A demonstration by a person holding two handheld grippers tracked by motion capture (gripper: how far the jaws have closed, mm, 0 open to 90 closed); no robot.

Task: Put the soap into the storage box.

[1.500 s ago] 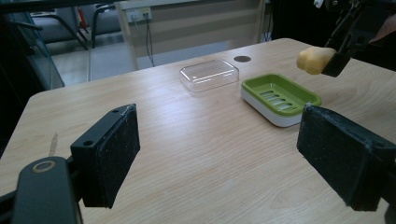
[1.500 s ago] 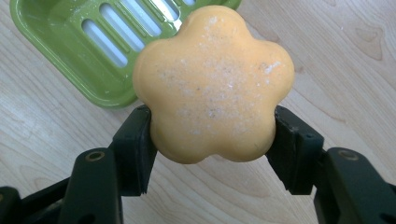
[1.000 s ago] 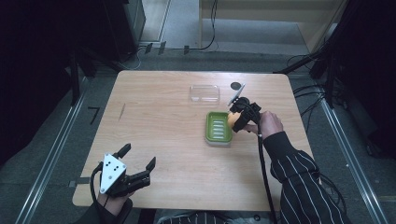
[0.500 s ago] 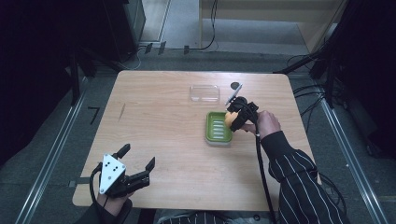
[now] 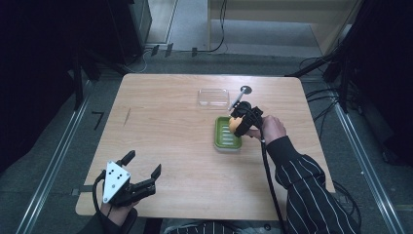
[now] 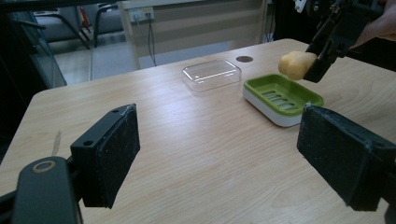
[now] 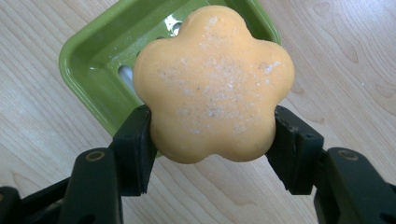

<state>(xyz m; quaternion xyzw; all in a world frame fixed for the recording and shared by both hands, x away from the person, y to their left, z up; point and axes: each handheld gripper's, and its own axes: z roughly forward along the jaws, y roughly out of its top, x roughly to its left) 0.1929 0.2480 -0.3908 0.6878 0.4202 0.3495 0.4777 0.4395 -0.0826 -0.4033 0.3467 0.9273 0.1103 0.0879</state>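
Pale wood table (image 5: 165, 126), grey floor (image 5: 190, 29) (cables trailing), dark surroundings, metal rails (image 5: 53, 161).

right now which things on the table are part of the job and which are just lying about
Part of the job:
- flower-shaped soap, clamped in the right gripper above the dish
- green soap dish, empty, under the soap

Lying about:
- clear lid, flat on the table behind the dish
- left gripper, fingers open, idle at the near edge
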